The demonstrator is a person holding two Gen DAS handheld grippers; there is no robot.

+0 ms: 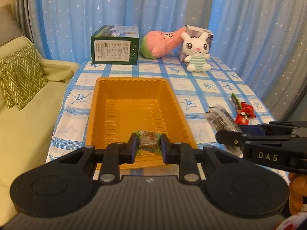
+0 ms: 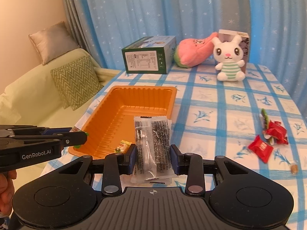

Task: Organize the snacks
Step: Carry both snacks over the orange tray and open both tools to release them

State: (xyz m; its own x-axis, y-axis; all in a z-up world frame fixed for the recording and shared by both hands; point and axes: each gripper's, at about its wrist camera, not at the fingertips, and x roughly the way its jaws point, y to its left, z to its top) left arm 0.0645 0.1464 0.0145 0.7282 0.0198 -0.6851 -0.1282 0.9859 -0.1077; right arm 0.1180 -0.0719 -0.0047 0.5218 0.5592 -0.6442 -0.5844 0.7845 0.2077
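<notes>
Nearby, left gripper (image 1: 149, 146) clutches a green-wrapped candy (image 1: 149, 140) over the orange tray's (image 1: 101, 95) near edge; right gripper (image 2: 153, 158) grasps a clear packet (image 2: 152, 145).

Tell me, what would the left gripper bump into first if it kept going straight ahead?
Probably the orange tray. The left gripper, shut on a green-wrapped snack, points along the tray's length, so it would likely meet the tray's floor or far wall. The green box stands further back. Depth is hard to judge here.

Orange tray (image 2: 173, 97), blue-checked cloth on the bench (image 2: 220, 103), red wrappers (image 2: 260, 148), green box (image 2: 146, 58), star-dotted blue curtain (image 2: 153, 9)
</notes>
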